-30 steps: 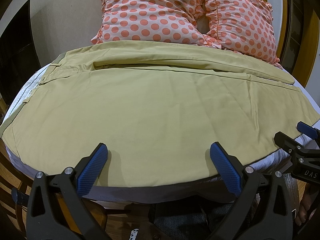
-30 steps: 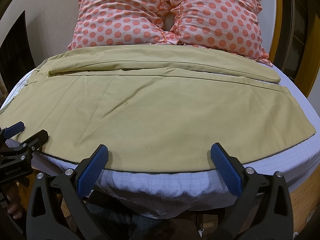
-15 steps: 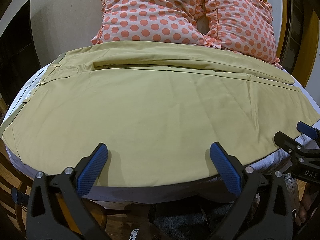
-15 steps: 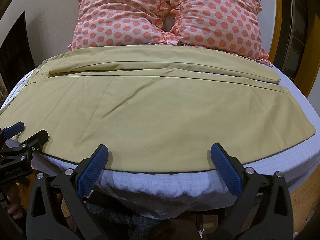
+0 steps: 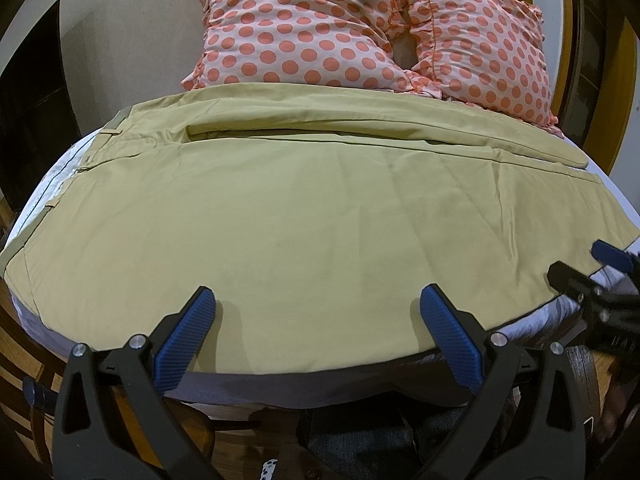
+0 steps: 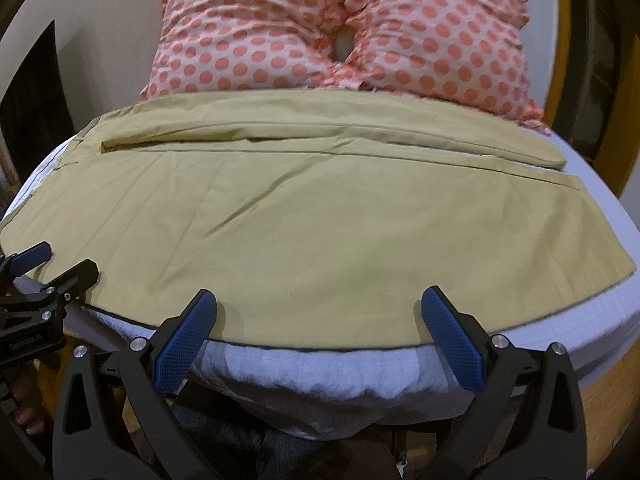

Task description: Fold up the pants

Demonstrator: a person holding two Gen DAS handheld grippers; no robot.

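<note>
A: Item one, left tool (image 5: 316, 312)?

B: Lower centre of the left wrist view. Blue ribbed pads (image 5: 186, 336) spread wide apart, nothing held between them. Tips hover at the near hem of the pants. The same tool shows at the lower left edge of the right wrist view (image 6: 52, 262), also gaping.

A: Item two, right tool (image 6: 318, 314)?

B: Lower centre of the right wrist view. Pads (image 6: 450, 336) equally far apart, nothing held. Tips sit over the near edge of the pants, where the fabric meets the bedsheet. In the left wrist view it enters at the right edge (image 5: 592, 268), partly blurred.

A: Item three, the garment?

B: Khaki pants (image 5: 304, 208), laid flat across the middle of both frames. Waistband with belt loops at the left of the frame, leg hems at the right. One leg lies nearer the tools, broad and smooth with faint creases; the other (image 6: 320, 128) lies just behind it, toward the top of the frame.

A: Item four, what carries it?

B: A bed with a white textured sheet (image 6: 320, 372), showing below the near edge of the pants and at the right.

A: Item five, background?

B: Two pink pillows with orange polka dots and ruffled edges (image 5: 304, 28), side by side along the top of the frame, touching the far leg. A yellow wooden frame (image 5: 624, 92) at the upper right.
</note>
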